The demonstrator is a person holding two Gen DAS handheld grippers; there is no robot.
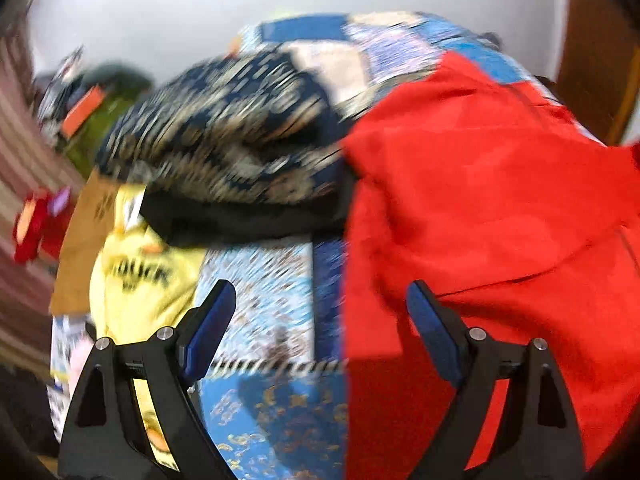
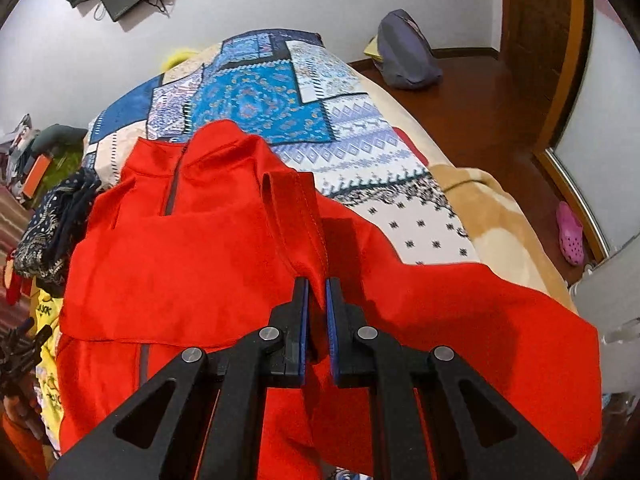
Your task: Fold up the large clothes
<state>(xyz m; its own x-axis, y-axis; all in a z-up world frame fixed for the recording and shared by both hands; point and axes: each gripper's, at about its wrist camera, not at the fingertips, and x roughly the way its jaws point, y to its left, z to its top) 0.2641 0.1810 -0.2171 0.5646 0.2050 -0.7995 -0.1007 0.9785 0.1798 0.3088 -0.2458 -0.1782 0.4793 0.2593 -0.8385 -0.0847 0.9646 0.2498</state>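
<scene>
A large red zip-neck top (image 2: 180,248) lies spread on the patterned bed cover (image 2: 256,96), collar toward the far end. My right gripper (image 2: 317,284) is shut on a fold of its sleeve, whose cuff (image 2: 288,196) is drawn across the chest. In the blurred left wrist view the same red top (image 1: 500,200) fills the right side. My left gripper (image 1: 320,300) stands open above the bed cover (image 1: 264,280), nothing between its fingers; its right finger (image 1: 430,328) is at the red cloth's left edge.
A dark blue patterned garment (image 1: 224,140) is heaped left of the red top, with a yellow printed shirt (image 1: 140,280) beside it. On the wooden floor sit a grey bag (image 2: 404,52) and a pink clog (image 2: 570,234). A beige blanket (image 2: 492,208) hangs over the bed's right edge.
</scene>
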